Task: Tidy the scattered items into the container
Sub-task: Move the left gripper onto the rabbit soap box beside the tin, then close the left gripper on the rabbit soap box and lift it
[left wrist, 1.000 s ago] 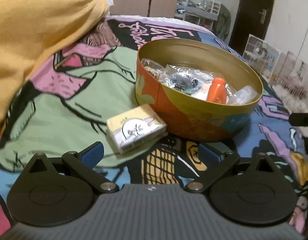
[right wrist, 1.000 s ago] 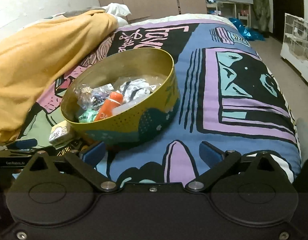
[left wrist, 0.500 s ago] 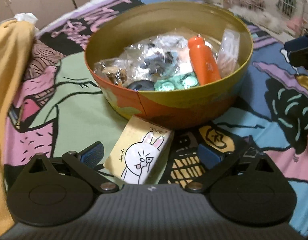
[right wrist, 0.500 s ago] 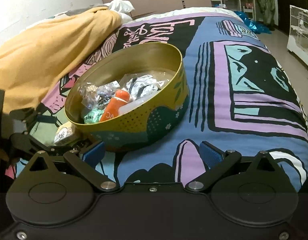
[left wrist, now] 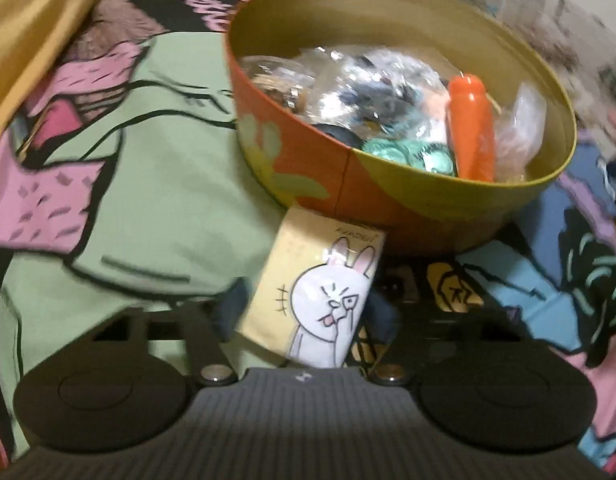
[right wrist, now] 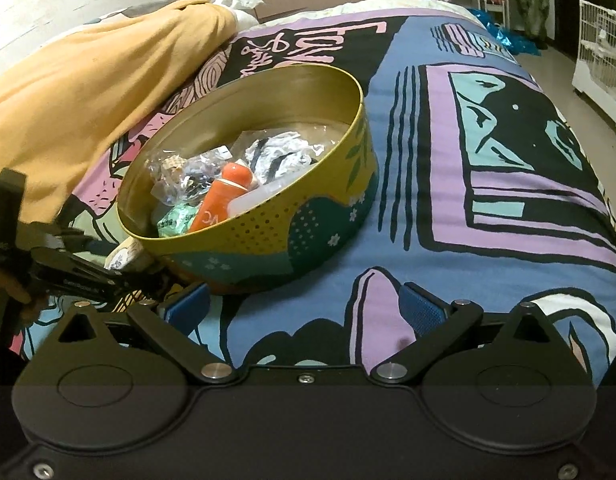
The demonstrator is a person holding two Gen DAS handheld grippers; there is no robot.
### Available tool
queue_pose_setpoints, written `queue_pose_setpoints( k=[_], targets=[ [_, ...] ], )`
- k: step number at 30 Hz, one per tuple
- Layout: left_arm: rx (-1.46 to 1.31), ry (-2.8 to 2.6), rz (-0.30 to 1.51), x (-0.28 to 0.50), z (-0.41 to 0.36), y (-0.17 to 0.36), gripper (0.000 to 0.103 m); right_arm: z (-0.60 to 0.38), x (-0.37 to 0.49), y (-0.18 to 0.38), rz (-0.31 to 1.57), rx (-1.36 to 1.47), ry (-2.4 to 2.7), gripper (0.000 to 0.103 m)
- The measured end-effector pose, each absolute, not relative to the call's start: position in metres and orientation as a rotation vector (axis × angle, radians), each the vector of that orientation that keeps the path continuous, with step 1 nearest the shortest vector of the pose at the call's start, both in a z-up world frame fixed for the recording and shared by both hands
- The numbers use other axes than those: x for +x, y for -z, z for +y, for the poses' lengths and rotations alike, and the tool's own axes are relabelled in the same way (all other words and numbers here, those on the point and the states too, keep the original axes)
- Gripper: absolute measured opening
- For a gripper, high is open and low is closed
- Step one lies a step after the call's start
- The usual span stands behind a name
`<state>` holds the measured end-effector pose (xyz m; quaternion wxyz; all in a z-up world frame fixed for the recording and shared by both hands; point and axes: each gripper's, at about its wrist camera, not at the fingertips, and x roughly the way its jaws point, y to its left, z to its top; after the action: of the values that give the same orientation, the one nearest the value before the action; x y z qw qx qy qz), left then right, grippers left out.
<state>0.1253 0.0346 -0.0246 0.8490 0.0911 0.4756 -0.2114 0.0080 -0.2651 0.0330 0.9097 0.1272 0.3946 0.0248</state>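
A yellow tissue pack with a white cartoon rabbit lies on the bedspread against the round tin's outer wall. My left gripper has its blue pads closed in against the pack's two sides; it also shows in the right wrist view by the pack. The tin holds an orange bottle, clear plastic packets and a teal packet. My right gripper is open and empty, low over the bedspread in front of the tin.
A patterned bedspread covers the bed. An orange-yellow blanket is heaped at the left. White wire cages stand on the floor at the right, beyond the bed edge.
My left gripper has moved forward onto the tissue pack and its fingers have closed in on it. My right gripper has drifted slightly closer to the tin and stays open.
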Motion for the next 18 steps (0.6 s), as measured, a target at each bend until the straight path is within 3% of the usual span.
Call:
queue_pose_setpoints(
  k=[8, 18],
  targets=[
    [-0.037, 0.313, 1.03, 0.087, 0.055, 0.013, 0.052, -0.265, 0.006, -0.032, 0.815, 0.253, -0.047, 0.101],
    [-0.041, 0.243, 1.019, 0.056, 0.032, -0.005, 0.052, -0.264, 0.004, -0.027, 0.848, 0.235, -0.041, 0.101]
  ],
)
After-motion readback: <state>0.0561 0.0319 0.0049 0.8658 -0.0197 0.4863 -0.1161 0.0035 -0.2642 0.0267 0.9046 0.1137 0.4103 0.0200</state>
